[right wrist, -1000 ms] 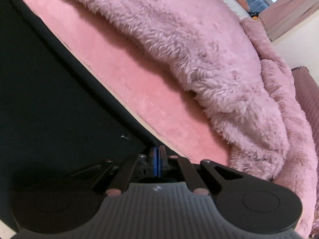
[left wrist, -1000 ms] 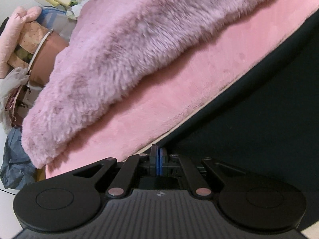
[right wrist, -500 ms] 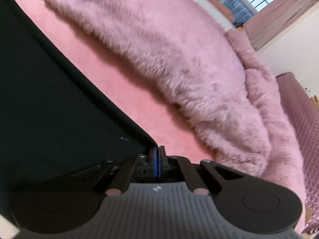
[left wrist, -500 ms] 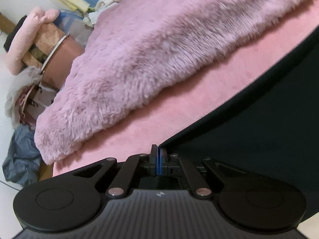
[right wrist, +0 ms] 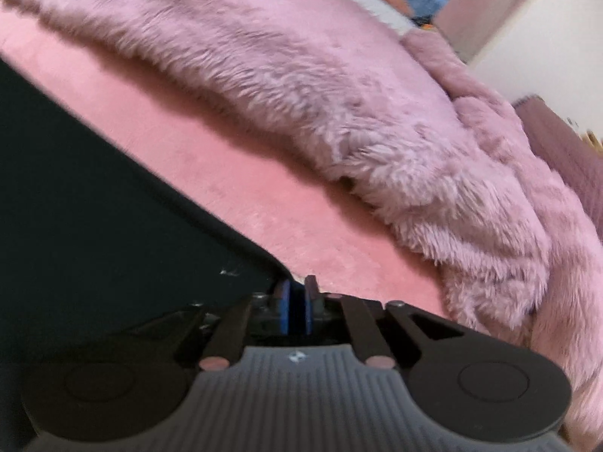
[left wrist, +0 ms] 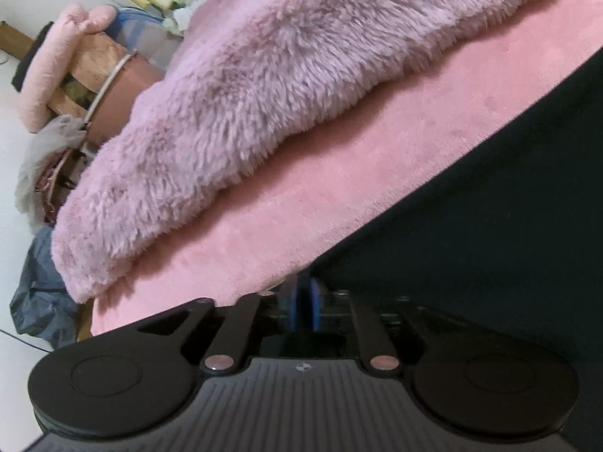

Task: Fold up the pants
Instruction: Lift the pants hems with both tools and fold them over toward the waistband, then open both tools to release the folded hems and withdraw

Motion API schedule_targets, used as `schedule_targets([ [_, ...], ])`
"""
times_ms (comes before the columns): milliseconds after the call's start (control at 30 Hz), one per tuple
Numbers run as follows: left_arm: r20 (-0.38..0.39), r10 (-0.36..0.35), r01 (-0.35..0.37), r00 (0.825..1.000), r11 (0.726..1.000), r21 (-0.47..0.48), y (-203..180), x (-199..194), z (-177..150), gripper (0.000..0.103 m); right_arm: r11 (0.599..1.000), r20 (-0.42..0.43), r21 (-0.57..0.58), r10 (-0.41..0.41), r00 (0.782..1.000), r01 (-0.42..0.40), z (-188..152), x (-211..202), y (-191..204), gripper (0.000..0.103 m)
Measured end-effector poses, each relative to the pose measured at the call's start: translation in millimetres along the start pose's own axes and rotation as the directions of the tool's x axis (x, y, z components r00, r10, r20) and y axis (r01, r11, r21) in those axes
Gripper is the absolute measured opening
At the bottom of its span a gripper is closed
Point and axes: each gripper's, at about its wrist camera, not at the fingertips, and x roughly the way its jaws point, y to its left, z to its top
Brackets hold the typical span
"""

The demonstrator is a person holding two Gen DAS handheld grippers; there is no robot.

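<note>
**Dark pants, edge at both grippers**

Pants: on pink bed, below the furry blanket; straight edge running between grippers. Left gripper, right gripper: jaws just opening, narrowly parted; cloth corner at tips, grip unclear.

The black pants run off the right and lower edges of the left wrist view and off the left edge of the right wrist view; their full shape cannot be told. The right wrist view is motion-blurred. Whether cloth lies between the pads of the left claw or the right claw cannot be told.
</note>
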Motion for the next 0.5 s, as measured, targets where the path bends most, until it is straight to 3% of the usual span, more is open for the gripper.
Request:
schedule_targets([
  [33, 0.009, 0.007, -0.007, 1.0, 1.0, -0.012, 2.4, -4.0, -0.9, 0.034, 1.0, 0.008, 0.021, -0.002, 1.0, 0.002, -0.2, -2.8, -2.8, 0.015],
  [100, 0.05, 0.015, -0.012, 0.999, 0.998, -0.056, 8.7, -19.0, -2.4, 0.044, 0.998, 0.03, 0.067, -0.022, 0.999, 0.02, -0.5, -14.6, -8.2, 0.033],
  [133, 0.07, 0.01, -0.005, 0.997, 0.997, -0.074, 11.9, -28.9, -3.1, 0.046, 0.994, 0.038, 0.097, -0.049, 0.998, 0.045, -0.9, -22.3, -10.7, 0.059],
  [167, 0.083, 0.004, 0.003, 0.997, 0.996, -0.085, 13.9, -38.1, -4.0, 0.046, 0.989, 0.058, 0.136, -0.07, 0.996, 0.062, -3.6, -31.7, -14.8, 0.069],
  [300, 0.113, -0.092, 0.106, 0.989, 0.986, -0.126, 16.0, -76.3, -10.1, 0.045, 0.934, 0.082, 0.358, -0.057, 0.995, 0.024, -28.3, -72.1, -40.4, 0.065],
  [400, 0.142, -0.208, 0.231, 0.968, 0.958, -0.173, 7.7, -101.3, -21.2, 0.035, 0.814, 0.082, 0.579, -0.014, 0.997, -0.036, -64.4, -99.7, -59.9, 0.065],
  [500, 0.162, -0.288, 0.318, 0.944, 0.925, -0.207, -3.3, -111.9, -32.1, 0.028, 0.613, 0.097, 0.784, 0.037, 0.995, -0.099, -113.0, -123.4, -67.8, 0.065],
])
